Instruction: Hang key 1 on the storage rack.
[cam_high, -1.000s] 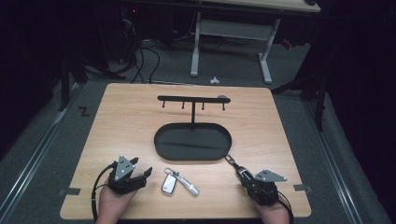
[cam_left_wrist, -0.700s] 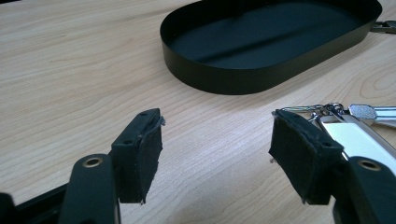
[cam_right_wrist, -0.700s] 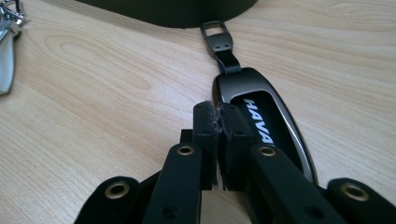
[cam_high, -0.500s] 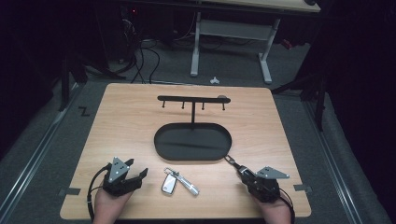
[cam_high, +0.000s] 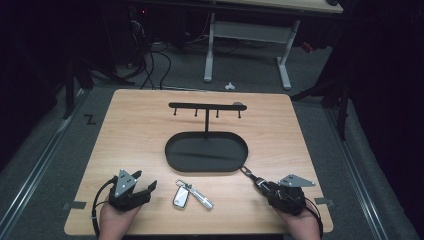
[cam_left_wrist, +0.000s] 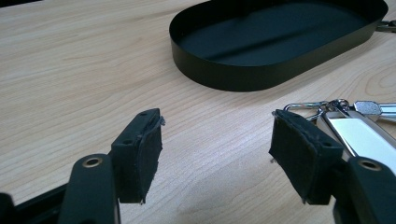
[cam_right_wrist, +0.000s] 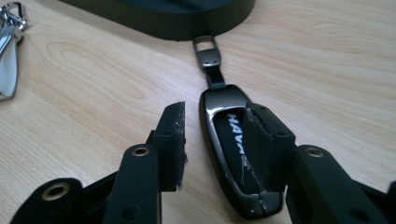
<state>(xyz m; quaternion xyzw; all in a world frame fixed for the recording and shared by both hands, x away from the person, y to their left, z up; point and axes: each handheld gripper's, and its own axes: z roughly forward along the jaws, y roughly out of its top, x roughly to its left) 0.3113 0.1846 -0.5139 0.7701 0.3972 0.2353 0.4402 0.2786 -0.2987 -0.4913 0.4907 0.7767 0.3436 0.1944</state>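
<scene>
Lying flat on the table (cam_high: 125, 130) just before the tray (cam_right_wrist: 187, 21), the glossy, rigid, slippery key fob (cam_right_wrist: 236, 154) sits between the right gripper's (cam_right_wrist: 212, 140) half-open, just-opening jaws; grip its long sides.

A wooden table (cam_high: 140, 125) stands on grey floor (cam_high: 45, 150); a white-legged desk (cam_high: 250, 35) behind, dim room

The worktop (cam_high: 130, 135) is light wood with a fine grain pattern. The oval tray (cam_high: 206, 165) and the rack (cam_high: 206, 106) are matte black. The key fob (cam_right_wrist: 233, 154) is glossy black with white letters; the second key (cam_high: 182, 196) is silver
</scene>
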